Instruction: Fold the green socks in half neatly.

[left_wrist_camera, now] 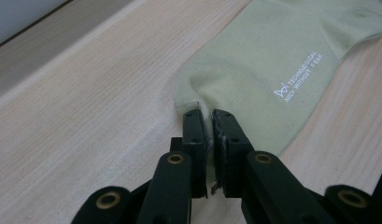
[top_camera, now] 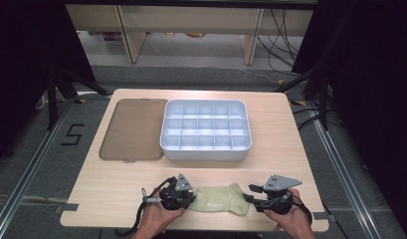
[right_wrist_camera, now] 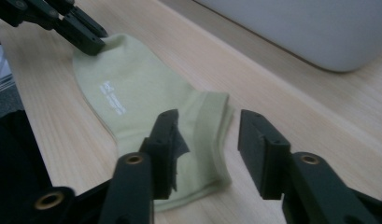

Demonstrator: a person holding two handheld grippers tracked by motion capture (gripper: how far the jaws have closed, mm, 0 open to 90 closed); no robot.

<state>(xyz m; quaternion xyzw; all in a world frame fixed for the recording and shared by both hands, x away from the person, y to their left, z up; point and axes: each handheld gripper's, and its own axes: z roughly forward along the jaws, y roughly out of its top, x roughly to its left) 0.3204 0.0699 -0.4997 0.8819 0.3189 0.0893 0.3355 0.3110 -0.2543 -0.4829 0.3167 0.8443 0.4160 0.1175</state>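
Pale-green knit sock (top_camera: 218, 199), light, limp, likely to sag: toe edge pinched by left hand-held gripper (left_wrist_camera: 207, 114), cuff straddled unpinched by half-open right hand-held gripper (right_wrist_camera: 208, 135), on counter (top_camera: 290, 149).

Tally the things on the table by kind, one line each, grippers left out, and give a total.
Sock, pale green: 1
Compartment tray, white: 1
Lid, tinted brown, lying flat beside the tray: 1
Total: 3
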